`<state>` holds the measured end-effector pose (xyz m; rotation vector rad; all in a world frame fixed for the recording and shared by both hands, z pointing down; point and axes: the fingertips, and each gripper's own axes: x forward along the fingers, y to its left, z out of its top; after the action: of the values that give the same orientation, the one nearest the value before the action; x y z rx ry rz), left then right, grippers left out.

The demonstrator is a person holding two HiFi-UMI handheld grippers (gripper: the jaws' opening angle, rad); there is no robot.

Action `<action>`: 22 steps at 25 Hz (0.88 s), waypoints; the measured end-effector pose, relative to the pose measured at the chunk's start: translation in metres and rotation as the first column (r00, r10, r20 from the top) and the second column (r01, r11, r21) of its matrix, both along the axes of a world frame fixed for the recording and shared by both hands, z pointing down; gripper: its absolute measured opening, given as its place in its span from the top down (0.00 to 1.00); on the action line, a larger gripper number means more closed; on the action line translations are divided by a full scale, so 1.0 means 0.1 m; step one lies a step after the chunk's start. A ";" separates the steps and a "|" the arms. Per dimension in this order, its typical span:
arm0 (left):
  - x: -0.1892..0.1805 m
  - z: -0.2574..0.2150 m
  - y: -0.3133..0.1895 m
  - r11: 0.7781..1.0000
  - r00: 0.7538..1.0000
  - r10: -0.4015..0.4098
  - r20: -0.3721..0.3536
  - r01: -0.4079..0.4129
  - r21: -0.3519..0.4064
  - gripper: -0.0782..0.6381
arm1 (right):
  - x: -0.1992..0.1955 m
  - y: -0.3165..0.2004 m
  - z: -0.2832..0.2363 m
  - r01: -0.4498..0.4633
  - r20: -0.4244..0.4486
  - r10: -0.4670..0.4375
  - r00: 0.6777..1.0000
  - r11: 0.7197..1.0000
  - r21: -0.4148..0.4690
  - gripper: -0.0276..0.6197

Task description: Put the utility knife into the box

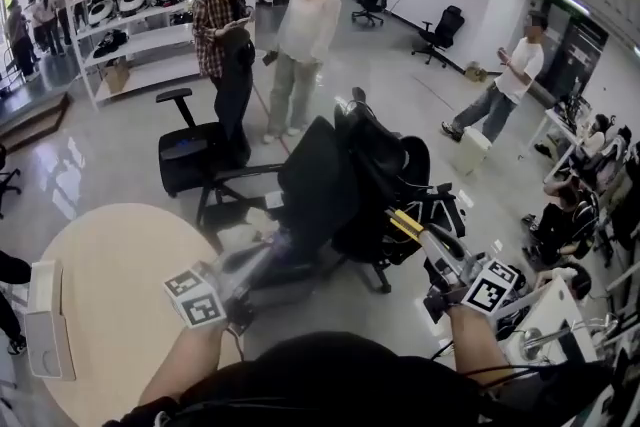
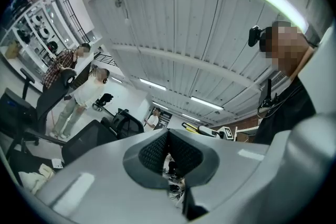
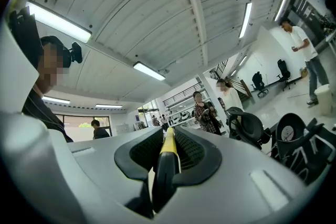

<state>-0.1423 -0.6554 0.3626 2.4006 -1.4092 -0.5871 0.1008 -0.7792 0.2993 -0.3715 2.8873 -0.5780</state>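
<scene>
Office chairs [image 1: 320, 185] ahead, table [image 1: 110, 275] at left — my right gripper [image 3: 169, 138] pinches the knife [image 3: 166, 165], left gripper [image 2: 168, 139] pressed together, empty; boxing it is not yet done.

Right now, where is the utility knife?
The utility knife is clamped in the right gripper, at the head view's right, beside the black office chairs.

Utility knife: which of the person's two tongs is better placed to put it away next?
Right. The right tongs are clamped on the yellow-and-black utility knife, which sticks out forward between them. The left tongs are closed with nothing between them.
</scene>
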 end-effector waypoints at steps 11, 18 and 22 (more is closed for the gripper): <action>-0.65 0.22 0.20 0.981 0.981 -0.193 -0.006 0.193 -0.030 0.89 | -1.06 -0.32 0.22 0.218 -0.011 -0.218 0.976 0.976 -0.025 0.82; -0.92 0.13 0.22 0.920 0.921 -0.387 0.051 0.389 -0.040 0.89 | -1.67 -0.72 0.27 0.407 0.037 -0.406 0.913 0.912 -0.051 0.82; -1.00 -0.03 0.11 0.849 0.848 -0.525 0.072 0.528 -0.033 0.89 | -2.05 -1.06 0.14 0.538 0.061 -0.535 0.843 0.842 -0.037 0.82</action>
<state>-0.2427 -0.6443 0.3592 1.9890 -2.1045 -0.5901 -0.1043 -0.8847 0.3131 0.4680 2.9179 -0.7278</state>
